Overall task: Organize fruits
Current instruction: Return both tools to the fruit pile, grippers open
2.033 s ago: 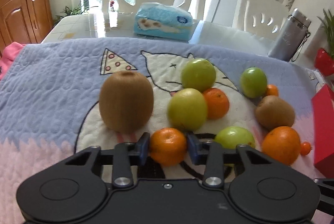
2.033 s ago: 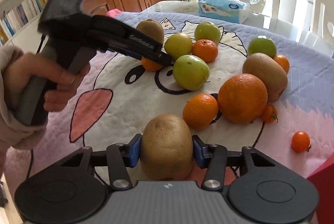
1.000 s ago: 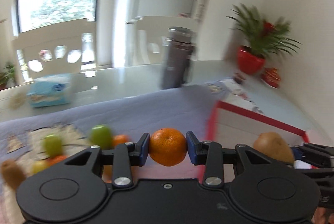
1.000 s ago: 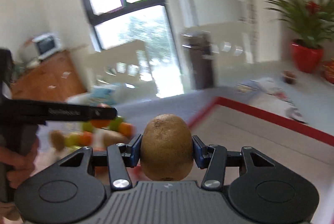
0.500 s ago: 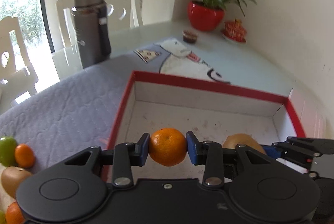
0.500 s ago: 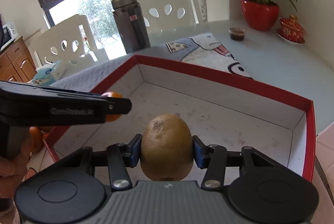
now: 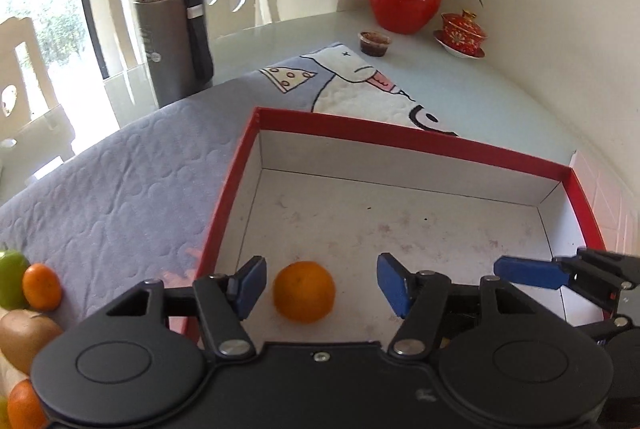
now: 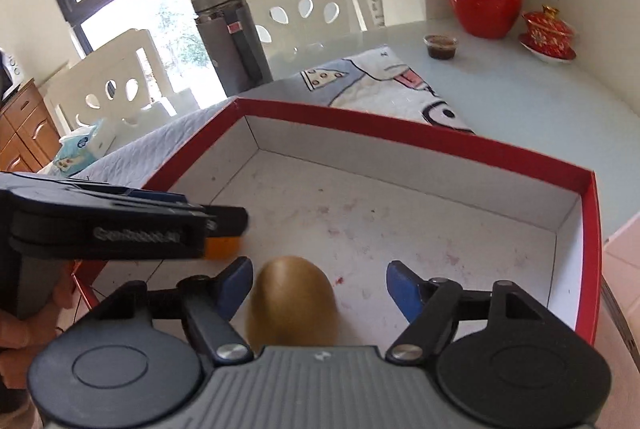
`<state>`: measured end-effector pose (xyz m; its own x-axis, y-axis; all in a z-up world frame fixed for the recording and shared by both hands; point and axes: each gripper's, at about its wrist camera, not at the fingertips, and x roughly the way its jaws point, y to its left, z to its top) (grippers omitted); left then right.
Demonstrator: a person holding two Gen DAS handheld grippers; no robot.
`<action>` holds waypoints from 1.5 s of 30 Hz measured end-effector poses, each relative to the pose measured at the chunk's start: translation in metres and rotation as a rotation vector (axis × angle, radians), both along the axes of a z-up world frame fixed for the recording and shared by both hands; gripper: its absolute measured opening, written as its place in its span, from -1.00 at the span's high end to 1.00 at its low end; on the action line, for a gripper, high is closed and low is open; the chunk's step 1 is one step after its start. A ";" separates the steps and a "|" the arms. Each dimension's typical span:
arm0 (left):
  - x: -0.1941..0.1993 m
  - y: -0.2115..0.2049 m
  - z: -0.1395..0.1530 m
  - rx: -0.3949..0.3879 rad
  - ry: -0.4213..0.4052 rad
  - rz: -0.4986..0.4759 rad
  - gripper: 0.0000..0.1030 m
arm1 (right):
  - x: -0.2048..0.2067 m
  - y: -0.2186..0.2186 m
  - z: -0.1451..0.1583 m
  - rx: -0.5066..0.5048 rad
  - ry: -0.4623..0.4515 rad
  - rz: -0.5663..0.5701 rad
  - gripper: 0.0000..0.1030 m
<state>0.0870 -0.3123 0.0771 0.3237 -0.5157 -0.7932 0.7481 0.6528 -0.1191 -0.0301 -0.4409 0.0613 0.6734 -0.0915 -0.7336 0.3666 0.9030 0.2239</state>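
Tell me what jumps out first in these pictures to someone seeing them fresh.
The big red-rimmed box fills both views. An orange lies on its white floor between the open left gripper fingers, and a kiwi sits between the open right gripper fingers. A red potted plant stands in the far corner.

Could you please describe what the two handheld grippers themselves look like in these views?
Both are matte black. The left gripper and right gripper each have blue finger pads, silver pivot screws and two round discs. The right's centre is ribbed grey. White lettering, blurred, marks the left's side.

orange [image 7: 303,291] and kiwi [image 8: 292,299] in box [image 7: 420,145], flask [image 7: 172,29] behind, plant [image 7: 406,3] far right
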 end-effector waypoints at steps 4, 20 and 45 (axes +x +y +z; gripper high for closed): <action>-0.002 0.012 0.012 -0.005 -0.024 0.031 -0.48 | -0.008 0.005 0.008 0.012 -0.027 0.011 -0.47; -0.006 0.150 0.082 0.016 -0.239 0.325 -0.55 | 0.002 0.080 0.079 -0.036 -0.167 0.192 -0.47; 0.053 0.365 0.026 0.046 -0.094 0.744 -0.58 | 0.080 0.267 0.019 0.056 -0.016 0.573 -0.31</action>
